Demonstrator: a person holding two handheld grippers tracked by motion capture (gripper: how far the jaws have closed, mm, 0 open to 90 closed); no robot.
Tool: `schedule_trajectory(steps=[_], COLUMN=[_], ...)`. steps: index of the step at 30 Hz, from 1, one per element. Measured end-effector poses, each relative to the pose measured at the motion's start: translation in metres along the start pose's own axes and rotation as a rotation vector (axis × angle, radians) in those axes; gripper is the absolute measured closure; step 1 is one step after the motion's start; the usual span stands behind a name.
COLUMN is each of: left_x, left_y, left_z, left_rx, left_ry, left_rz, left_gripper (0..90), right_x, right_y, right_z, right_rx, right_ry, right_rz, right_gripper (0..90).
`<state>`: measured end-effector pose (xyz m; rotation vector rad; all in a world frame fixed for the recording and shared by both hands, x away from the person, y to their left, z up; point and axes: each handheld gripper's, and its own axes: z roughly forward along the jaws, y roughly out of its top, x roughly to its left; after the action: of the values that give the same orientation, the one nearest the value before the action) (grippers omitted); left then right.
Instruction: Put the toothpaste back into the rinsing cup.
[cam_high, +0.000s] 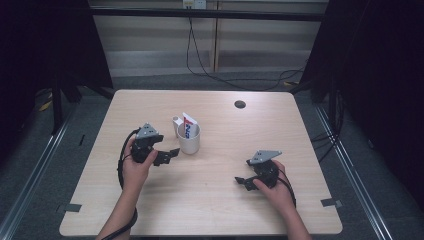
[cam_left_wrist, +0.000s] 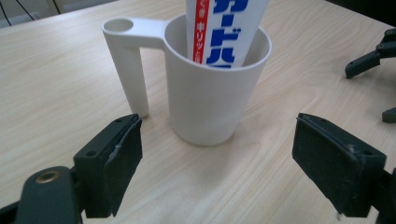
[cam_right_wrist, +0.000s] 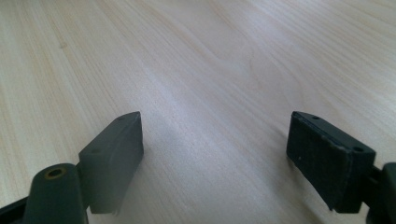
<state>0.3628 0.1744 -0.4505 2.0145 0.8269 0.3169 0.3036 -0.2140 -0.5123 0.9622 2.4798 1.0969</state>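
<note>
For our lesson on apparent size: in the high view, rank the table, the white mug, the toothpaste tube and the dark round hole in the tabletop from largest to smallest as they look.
1. table
2. white mug
3. toothpaste tube, with just its upper part above the rim
4. dark round hole, close to the tube's visible part, so that ranking is unsure

left hand-held gripper agape, right hand-held gripper agape

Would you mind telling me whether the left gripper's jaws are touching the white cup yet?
Apart. In the left gripper view, the left gripper has its jaws open, with bare table showing between each jaw and the white cup.
</note>
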Motion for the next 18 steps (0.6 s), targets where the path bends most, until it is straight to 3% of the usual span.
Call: schedule_trajectory(steps=[18], left_x=[0.001], left_y=[-0.041], left_z=[0.004], left_rx=[0.038], left_ry=[0.02], left_rz=[-0.032], left_gripper=[16.3], right_x=[0.0], right_y=[0.0], right_z=[0.0], right_rx=[0.0], right_ry=[0.0], right_rz=[0.001], right_gripper=[18.4])
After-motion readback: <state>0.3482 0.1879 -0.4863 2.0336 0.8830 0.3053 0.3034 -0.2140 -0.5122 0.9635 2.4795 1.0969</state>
